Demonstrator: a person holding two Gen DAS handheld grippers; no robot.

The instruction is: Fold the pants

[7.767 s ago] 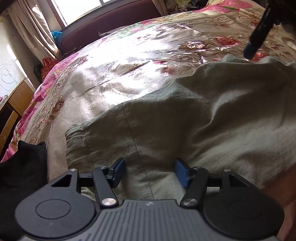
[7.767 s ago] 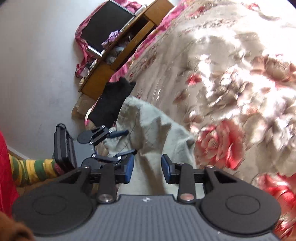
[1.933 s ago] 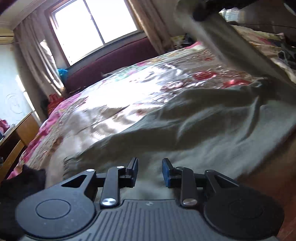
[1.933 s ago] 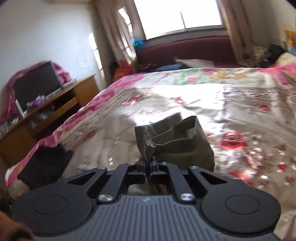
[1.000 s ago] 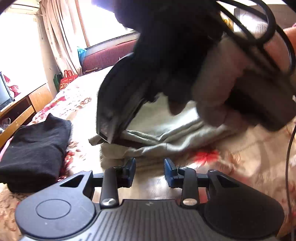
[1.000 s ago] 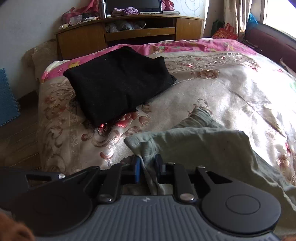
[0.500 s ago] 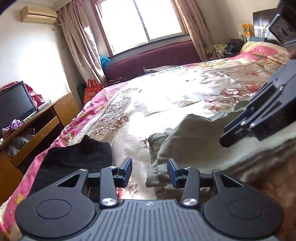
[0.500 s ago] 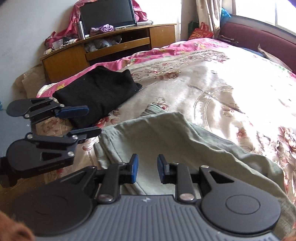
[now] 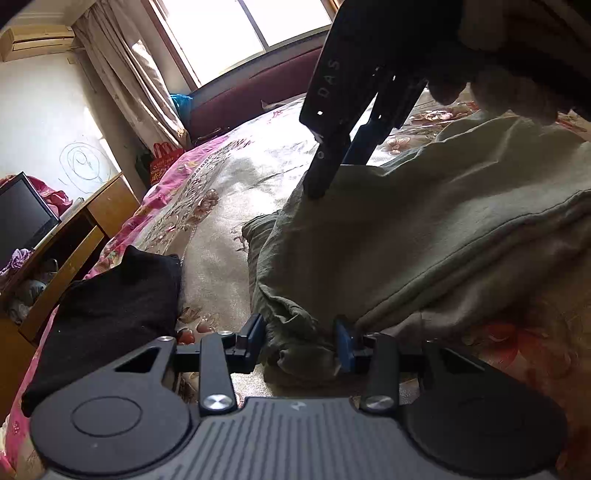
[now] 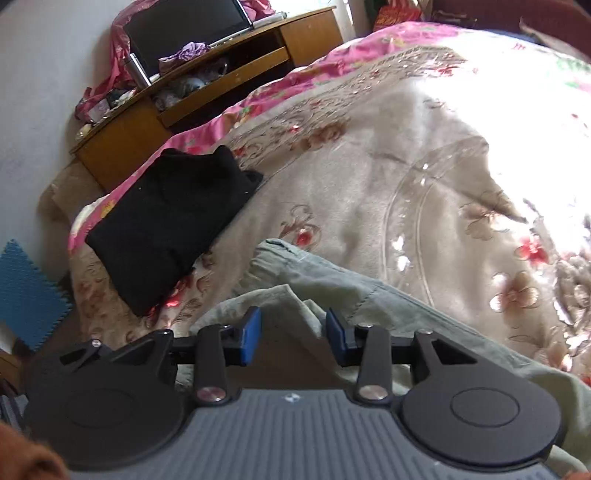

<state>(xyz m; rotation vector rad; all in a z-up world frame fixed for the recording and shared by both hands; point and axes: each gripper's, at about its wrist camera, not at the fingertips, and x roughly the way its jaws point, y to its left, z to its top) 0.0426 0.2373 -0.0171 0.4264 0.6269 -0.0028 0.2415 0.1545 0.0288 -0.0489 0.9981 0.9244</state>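
Floral bedspread [image 10: 424, 177] in cream and pink covers the bed, sunlit toward the window [image 9: 258, 33] and curtains [image 9: 129, 74]. Beside the bed stands a wooden desk [image 10: 221, 62] with a dark screen [image 10: 184, 26] on top. On the floor at the bed's corner lies a blue mat [image 10: 26, 291].

Near the bed's edge lie the grey-green pants [image 9: 424, 240], folded into a thick layered bundle with the seams running along its length. Just beside them, toward the desk, sits a folded black garment [image 9: 107, 310], apart from the pants with a strip of bedspread between.

At the bundle's near corner is the left gripper [image 9: 300, 345], its 2 blue pads spread with bunched cloth between them. The right pad touches the fabric; the left pad stands just clear of it, so the jaws are parted rather than clamped.

In the left wrist view, the right gripper [image 9: 328, 173] comes down from above, its dark fingers tilted and their tips touching the top layer at the far corner of the bundle. Its own camera shows its pads [image 10: 251, 334] spread wide, with a fold of pants [image 10: 351, 295] just ahead of them and nothing pinched.
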